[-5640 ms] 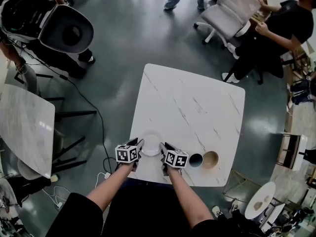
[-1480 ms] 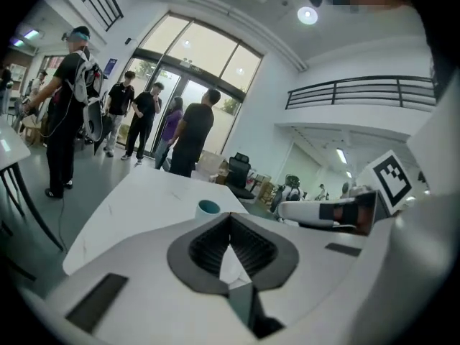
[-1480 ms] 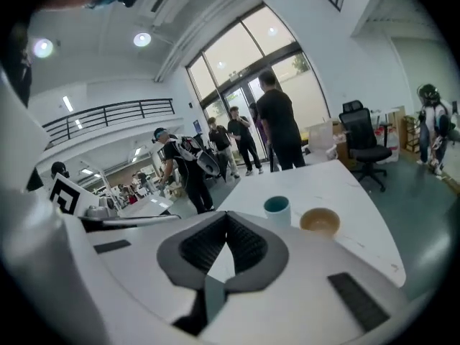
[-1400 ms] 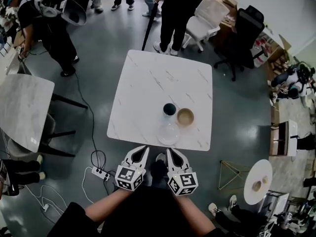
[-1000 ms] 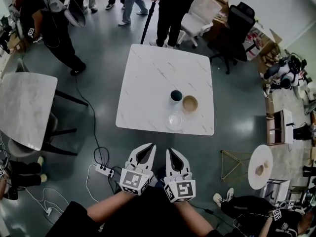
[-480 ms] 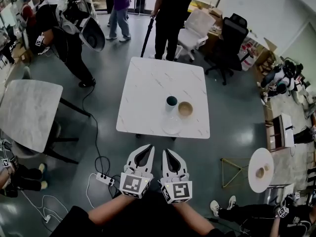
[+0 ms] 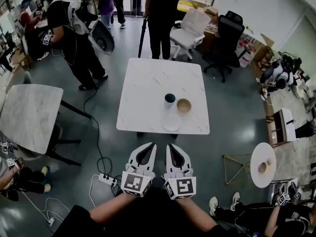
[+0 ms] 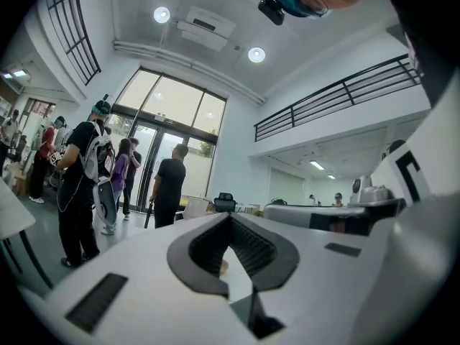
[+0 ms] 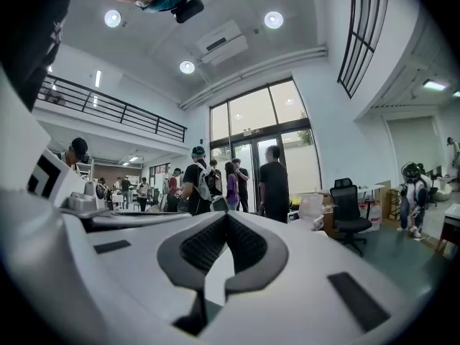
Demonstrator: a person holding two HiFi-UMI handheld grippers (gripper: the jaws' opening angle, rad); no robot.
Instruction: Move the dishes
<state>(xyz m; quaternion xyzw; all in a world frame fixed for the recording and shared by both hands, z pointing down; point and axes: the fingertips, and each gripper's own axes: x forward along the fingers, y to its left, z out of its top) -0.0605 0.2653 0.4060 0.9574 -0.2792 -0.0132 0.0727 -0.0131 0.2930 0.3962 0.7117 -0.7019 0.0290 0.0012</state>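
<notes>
Dishes (image 7: 183,105): dark, tan, perhaps clear

Readable text: none. No word, number or brand can be made out in any view.
left cube (image 7: 135,183), on the left gripper (image 7: 151,146): black-and-white square marker pattern only, with no letters or digits.
right cube (image 7: 181,187), on the right gripper (image 7: 168,146): the same kind of square pattern, and no print.
Far side of the room: any print there is too small to read.
</notes>
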